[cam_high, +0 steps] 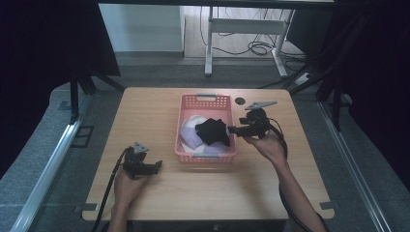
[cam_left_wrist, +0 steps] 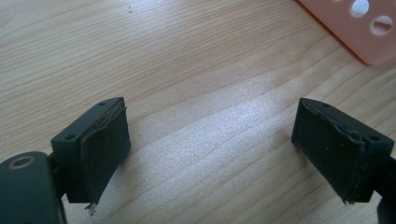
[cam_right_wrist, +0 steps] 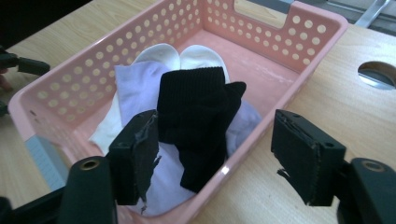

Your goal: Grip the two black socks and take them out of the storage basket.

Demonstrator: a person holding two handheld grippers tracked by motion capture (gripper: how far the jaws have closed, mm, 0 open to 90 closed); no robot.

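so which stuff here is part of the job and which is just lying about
Job: pink basket; black sock, lilac sock and white socks inside it; right tool, open beside the basket.

Lying about: table's cable hole; floor cables.

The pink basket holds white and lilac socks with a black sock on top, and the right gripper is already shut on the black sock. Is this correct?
Not quite. The right gripper is open: in the right gripper view its jaws stand wide apart at the basket's rim, not closed on the black sock. The rest holds: the black sock lies on top of the white socks and lilac socks.
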